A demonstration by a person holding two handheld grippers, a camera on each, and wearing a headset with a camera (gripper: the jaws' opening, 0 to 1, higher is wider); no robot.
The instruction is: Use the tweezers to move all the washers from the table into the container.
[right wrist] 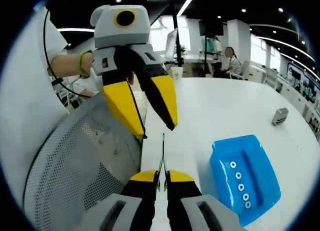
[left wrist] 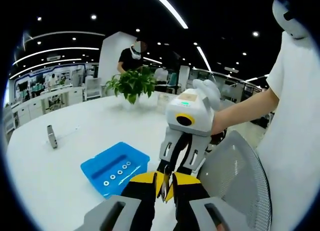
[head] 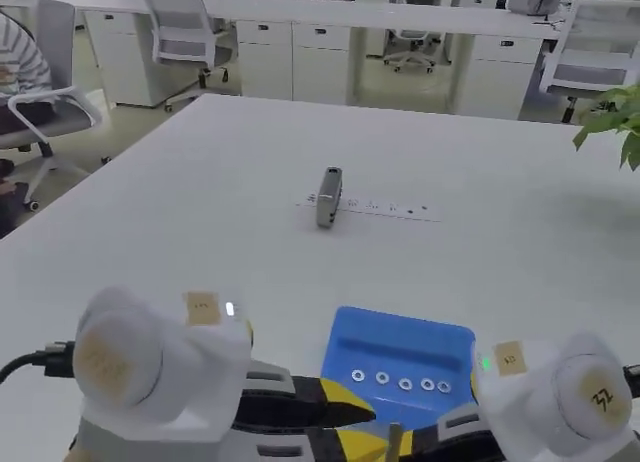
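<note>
Tweezers [right wrist: 163,153] sit pinched in my right hand-held gripper [right wrist: 163,178], pointing at my left hand-held gripper [right wrist: 158,132], jaws parted, probably for a regrip; five washers [head: 404,384] already lie in the container [head: 400,337].

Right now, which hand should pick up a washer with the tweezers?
Probably right. The right tool is shut on the tweezers, and the blue tray of washers lies close beside it. The left tool is open, gripping nothing.
</note>
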